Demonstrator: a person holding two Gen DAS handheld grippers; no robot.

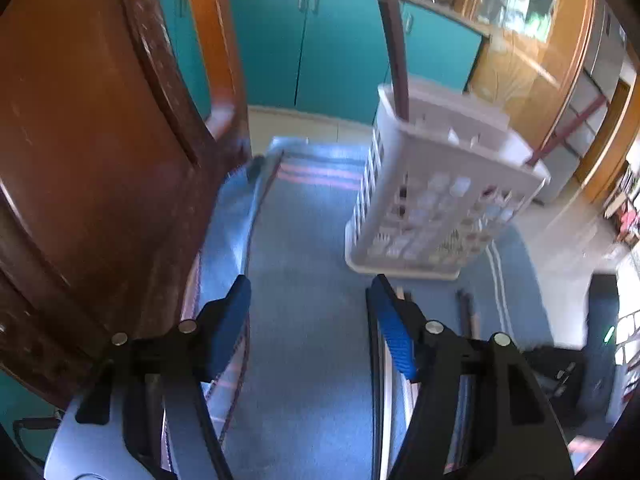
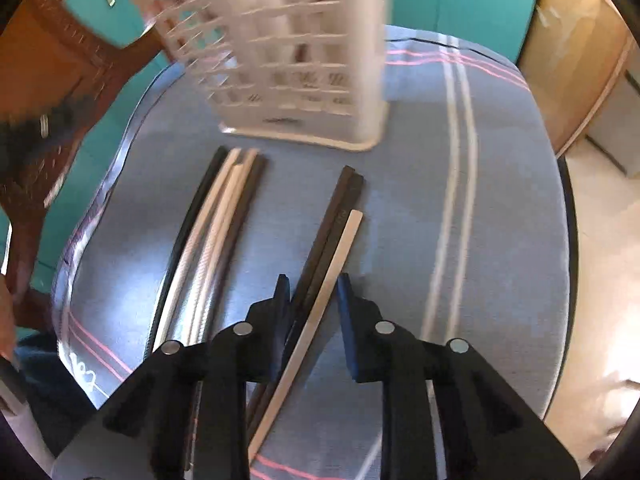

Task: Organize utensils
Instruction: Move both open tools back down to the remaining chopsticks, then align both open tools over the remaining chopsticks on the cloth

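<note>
The chopsticks look light, thin and stiff, so they should lift with little force but may roll or slip sideways out of a loose pinch; the smooth pale ones seem the more slippery. A hold near the middle of the length, across the narrow width, would likely keep a stick from tipping.

The right gripper [image 2: 312, 292] points down at the cloth-covered worktop [image 2: 500, 240], its fingers narrowly apart and straddling a small group: two dark chopsticks [image 2: 336, 216] and one pale chopstick [image 2: 340, 248] lying side by side, running away from the fingers toward the basket. The pads do not visibly press on them, so nothing is clamped. To the left of these fingers lies a second bundle [image 2: 216, 216] of dark and pale sticks, close together and well apart from the first group.

Beyond the fingertips stands a white slotted utensil basket [image 2: 296, 72], upright, with a few long pieces already inside it.

The left gripper [image 1: 308, 300] has its fingers wide apart and holds nothing; bare cloth lies between them, with the basket [image 1: 436, 200] ahead and to the right.
</note>
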